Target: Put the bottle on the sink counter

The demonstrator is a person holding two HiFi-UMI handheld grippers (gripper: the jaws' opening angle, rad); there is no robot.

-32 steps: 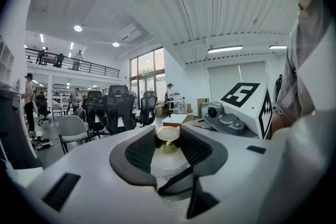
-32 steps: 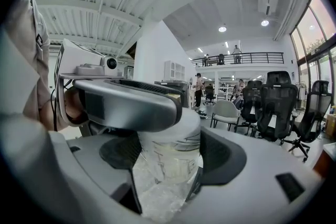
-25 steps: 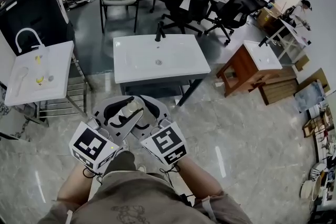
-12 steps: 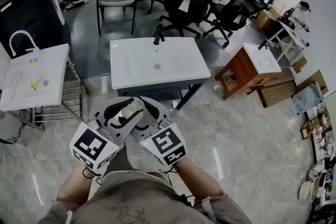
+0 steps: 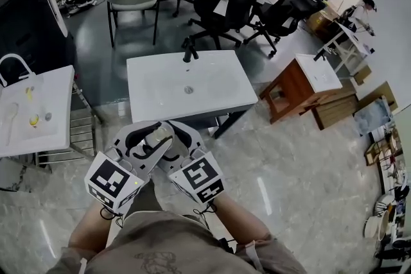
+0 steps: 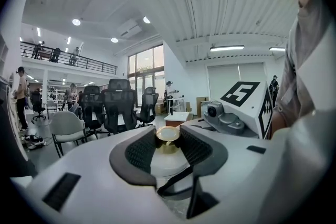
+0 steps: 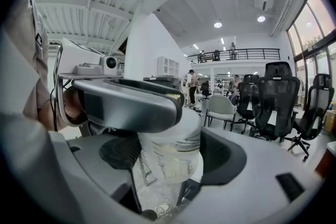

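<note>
Two-claw carry. My left gripper pinches the bottle at the neck by the gold cap, and my right gripper clamps its body, probably so it won't swing. The bottle is close to me at 6 o'clock. The sink counter is at 12 o'clock, well apart, so nothing is placed yet.

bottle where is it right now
Head view, lower centre: the bottle is gripped by both the left gripper and right gripper, just short of the white sink counter.
</note>
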